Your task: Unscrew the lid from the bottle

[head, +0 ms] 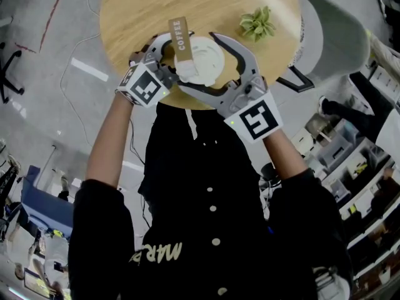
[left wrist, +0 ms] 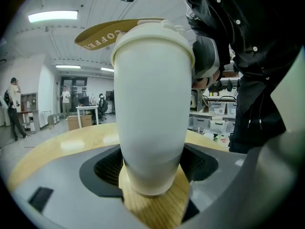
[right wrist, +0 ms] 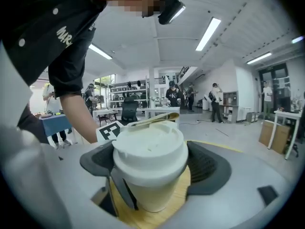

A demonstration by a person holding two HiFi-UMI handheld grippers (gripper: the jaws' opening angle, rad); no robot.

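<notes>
A white cup-shaped bottle (head: pixel 190 74) stands near the front edge of the round wooden table (head: pixel 144 11). Its white lid (head: pixel 203 54) carries a brown "COFFEE" tag (head: pixel 179 36). My left gripper (head: pixel 177 61) comes in from the left. In the left gripper view its pads press both sides of the bottle (left wrist: pixel 152 104) low on the body, so that gripper (left wrist: pixel 152 185) is shut on it. My right gripper (head: pixel 199 62) reaches in from the right. Up in the right gripper view, it (right wrist: pixel 151 175) is shut on the lid (right wrist: pixel 150 149), pads against the rim.
A small green plant (head: pixel 257 24) sits on the table to the right of the bottle. A grey chair (head: pixel 331 36) stands beyond the table's right edge. The person's torso is close against the near edge. Desks and people fill the room behind.
</notes>
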